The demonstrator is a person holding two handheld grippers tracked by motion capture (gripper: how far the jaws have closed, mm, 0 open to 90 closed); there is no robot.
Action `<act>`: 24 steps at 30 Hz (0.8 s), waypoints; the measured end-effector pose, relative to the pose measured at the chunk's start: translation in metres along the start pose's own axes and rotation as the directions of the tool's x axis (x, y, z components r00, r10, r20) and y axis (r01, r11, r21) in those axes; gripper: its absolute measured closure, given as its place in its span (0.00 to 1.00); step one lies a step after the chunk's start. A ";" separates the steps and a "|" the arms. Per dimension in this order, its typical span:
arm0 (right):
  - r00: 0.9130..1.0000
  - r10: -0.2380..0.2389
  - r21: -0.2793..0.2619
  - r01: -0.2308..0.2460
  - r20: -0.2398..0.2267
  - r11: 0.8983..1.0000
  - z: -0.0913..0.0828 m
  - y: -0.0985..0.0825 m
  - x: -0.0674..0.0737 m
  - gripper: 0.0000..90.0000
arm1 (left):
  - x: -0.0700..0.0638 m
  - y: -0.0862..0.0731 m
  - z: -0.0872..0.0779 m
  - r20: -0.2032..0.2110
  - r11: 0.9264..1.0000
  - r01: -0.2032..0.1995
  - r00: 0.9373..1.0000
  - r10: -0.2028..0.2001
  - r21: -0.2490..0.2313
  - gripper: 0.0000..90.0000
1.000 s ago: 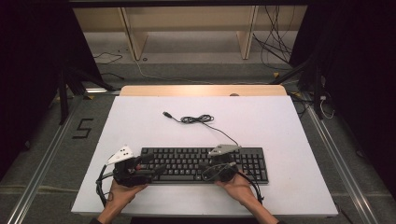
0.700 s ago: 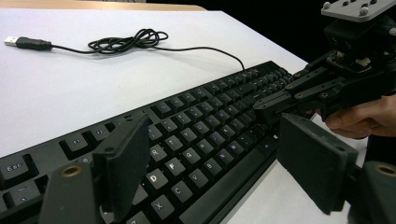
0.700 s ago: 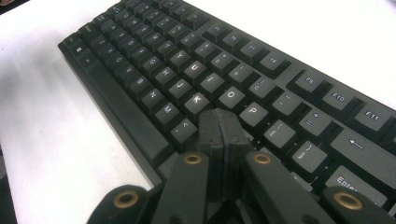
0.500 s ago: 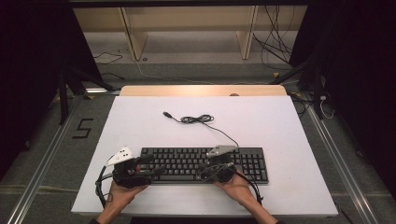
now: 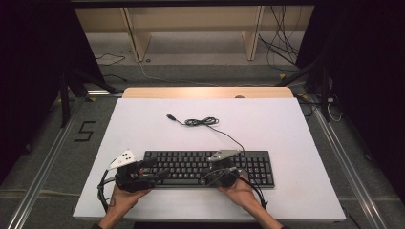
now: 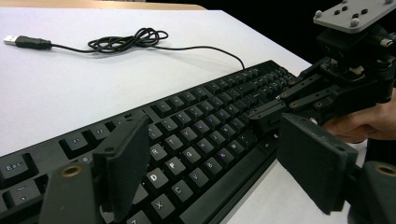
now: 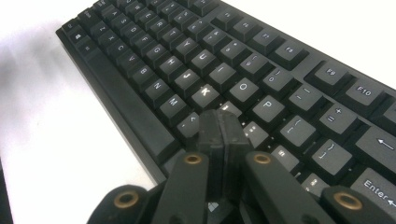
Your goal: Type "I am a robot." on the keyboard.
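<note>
A black keyboard lies along the near side of the white table, with its thin black cable coiled behind it and ending in a USB plug. My left gripper hovers over the keyboard's left end, jaws open wide above the letter keys, nothing between the pads. My right gripper is shut, empty, over the middle of the keyboard. In the right gripper view its closed tips rest at the keys just below K and L. It also appears in the left gripper view.
A pale wooden strip runs along the table's far edge. Beyond it stand wooden shelf legs and loose cables on the floor. Metal rails run down both sides of the table.
</note>
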State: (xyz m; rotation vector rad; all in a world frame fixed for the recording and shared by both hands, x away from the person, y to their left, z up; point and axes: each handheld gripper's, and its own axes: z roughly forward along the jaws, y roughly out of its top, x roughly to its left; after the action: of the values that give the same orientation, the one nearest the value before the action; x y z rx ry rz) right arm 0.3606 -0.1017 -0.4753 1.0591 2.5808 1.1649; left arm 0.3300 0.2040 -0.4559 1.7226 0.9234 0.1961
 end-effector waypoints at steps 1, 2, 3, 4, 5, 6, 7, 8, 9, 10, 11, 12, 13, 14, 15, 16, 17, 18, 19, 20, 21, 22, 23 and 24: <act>1.000 -0.003 0.005 0.003 0.002 1.000 0.000 0.000 0.000 1.00 | 0.000 0.000 0.000 0.000 1.000 0.000 1.000 0.000 0.000 0.28; 1.000 -0.004 0.013 0.004 0.005 1.000 0.002 -0.001 0.000 1.00 | 0.000 0.000 0.000 0.000 1.000 -0.001 1.000 0.001 -0.001 0.28; 1.000 -0.006 0.010 0.006 0.004 1.000 0.002 -0.001 0.000 1.00 | 0.000 0.000 0.000 0.000 1.000 -0.002 1.000 0.002 -0.001 0.28; 1.000 -0.008 0.010 0.008 0.006 1.000 0.002 -0.001 0.001 1.00 | 0.000 0.000 0.000 0.001 1.000 -0.004 1.000 0.004 0.000 0.28; 1.000 -0.012 0.011 0.012 0.012 1.000 0.002 -0.001 0.001 1.00 | 0.000 0.000 0.000 0.001 1.000 -0.002 1.000 0.002 -0.002 0.28; 1.000 -0.016 0.009 0.016 0.017 1.000 0.003 -0.002 0.002 1.00 | 0.000 0.000 0.000 0.001 1.000 -0.005 1.000 0.005 0.001 0.28; 1.000 -0.018 0.008 0.018 0.021 1.000 0.003 -0.002 0.003 1.00 | 0.000 0.000 0.000 0.000 1.000 -0.005 1.000 0.005 0.001 0.28; 1.000 -0.020 0.008 0.020 0.023 1.000 0.003 -0.002 0.003 1.00 | 0.000 0.000 0.000 0.000 1.000 -0.004 1.000 0.004 0.001 0.28; 1.000 -0.018 0.009 0.018 0.024 1.000 0.003 -0.002 0.003 1.00 | 0.000 0.000 0.000 0.000 1.000 -0.005 1.000 0.005 0.001 0.28; 1.000 -0.017 0.009 0.017 0.022 1.000 0.003 -0.002 0.003 1.00 | 0.000 0.000 0.000 -0.001 1.000 -0.004 1.000 0.004 0.001 0.28; 1.000 -0.012 0.008 0.012 0.020 1.000 0.002 -0.002 0.002 1.00 | 0.000 0.000 0.000 -0.001 1.000 -0.005 1.000 0.005 0.000 0.28; 1.000 -0.004 0.007 0.004 0.016 1.000 0.002 -0.002 0.002 1.00 | 0.000 0.000 0.000 -0.001 1.000 -0.006 1.000 0.006 0.001 0.28; 1.000 0.000 0.002 0.000 0.013 1.000 0.002 -0.002 0.002 1.00 | 0.000 0.000 0.000 -0.001 1.000 -0.004 1.000 0.004 -0.001 0.28; 1.000 0.000 -0.002 0.000 0.008 1.000 0.001 -0.001 0.001 0.98 | 0.000 0.000 0.000 -0.002 1.000 -0.005 1.000 0.005 -0.002 0.28; 1.000 0.006 -0.011 -0.006 0.003 1.000 0.000 -0.001 0.001 0.97 | 0.000 0.000 0.000 -0.003 1.000 -0.005 1.000 0.005 -0.003 0.28; 1.000 0.011 -0.022 -0.011 -0.001 1.000 -0.002 -0.001 0.000 0.96 | 0.000 0.000 0.000 -0.002 1.000 -0.003 1.000 0.003 -0.004 0.28; 1.000 0.013 -0.032 -0.013 -0.004 0.999 -0.003 0.000 0.000 0.96 | 0.001 0.000 0.000 -0.003 1.000 -0.003 1.000 0.003 -0.003 0.28; 1.000 0.015 -0.042 -0.015 -0.002 0.999 -0.005 0.000 -0.001 0.95 | 0.001 0.000 0.000 -0.003 1.000 -0.003 1.000 0.003 -0.003 0.28; 1.000 0.021 -0.051 -0.021 -0.002 0.998 -0.007 0.000 -0.001 0.93 | 0.001 0.000 0.000 -0.003 1.000 -0.004 1.000 0.004 -0.003 0.28; 1.000 0.027 -0.061 -0.027 -0.004 0.998 -0.009 0.000 -0.002 0.93 | 0.001 0.000 0.000 -0.003 1.000 -0.005 1.000 0.005 -0.003 0.28; 0.999 0.033 -0.074 -0.033 -0.010 0.997 -0.011 0.000 -0.003 0.92 | 0.001 0.000 0.000 -0.004 1.000 -0.005 1.000 0.005 -0.003 0.28; 0.999 0.041 -0.085 -0.042 -0.014 0.995 -0.013 0.001 -0.004 0.90 | 0.001 0.000 -0.001 -0.003 1.000 -0.005 1.000 0.004 -0.004 0.28; 0.999 0.045 -0.096 -0.046 -0.016 0.994 -0.015 0.001 -0.004 0.89 | 0.001 0.000 -0.001 -0.004 1.000 -0.004 1.000 0.004 -0.005 0.28; 0.999 0.047 -0.103 -0.049 -0.018 0.994 -0.016 0.001 -0.005 0.89 | 0.001 0.000 -0.001 -0.004 1.000 -0.003 1.000 0.003 -0.006 0.28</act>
State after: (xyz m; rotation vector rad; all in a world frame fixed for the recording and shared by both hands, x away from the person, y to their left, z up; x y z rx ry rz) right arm 0.3587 -0.1148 -0.4641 1.0997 2.4894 1.3070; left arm 0.3301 0.2051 -0.4558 1.7191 0.9227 0.2043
